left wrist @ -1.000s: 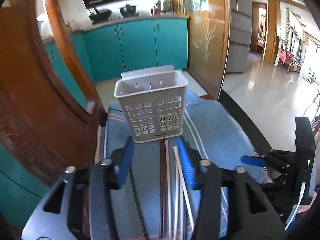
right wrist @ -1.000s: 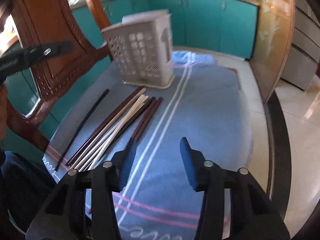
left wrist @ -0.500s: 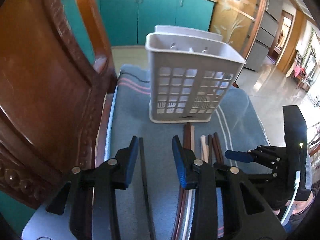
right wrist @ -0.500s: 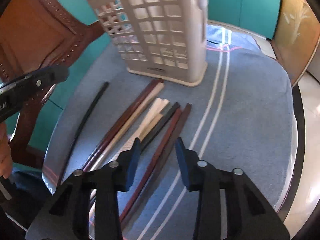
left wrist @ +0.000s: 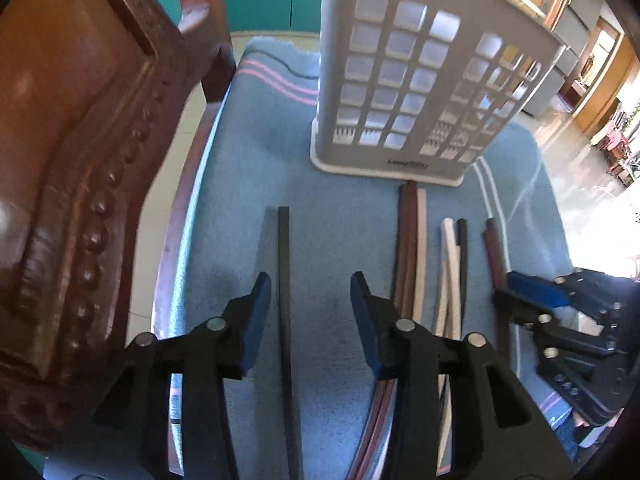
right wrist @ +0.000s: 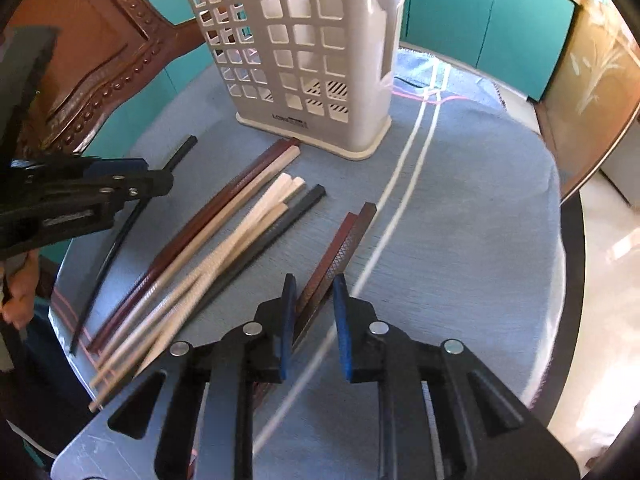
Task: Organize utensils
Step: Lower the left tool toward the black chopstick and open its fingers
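Note:
A grey perforated utensil holder (left wrist: 424,92) (right wrist: 304,52) stands upright on a blue cloth (left wrist: 332,200). Several chopsticks lie in front of it. My left gripper (left wrist: 310,292) is open, low over the cloth, with a single black chopstick (left wrist: 284,280) between its fingers, not clamped. My right gripper (right wrist: 314,296) is open, its fingers on either side of a pair of dark brown chopsticks (right wrist: 340,248). Brown, beige, white and black chopsticks (right wrist: 224,240) lie between the two grippers. The right gripper also shows in the left wrist view (left wrist: 532,296).
A carved wooden chair back (left wrist: 80,160) stands close on the left of the table. The table's dark rim (right wrist: 576,240) curves along the right. Teal cabinets (right wrist: 480,20) stand behind. The cloth has white stripes (right wrist: 400,184).
Both grippers have dropped lower and moved forward. The left now straddles the lone black chopstick. The right shifted onto the dark brown pair and its jaws narrowed.

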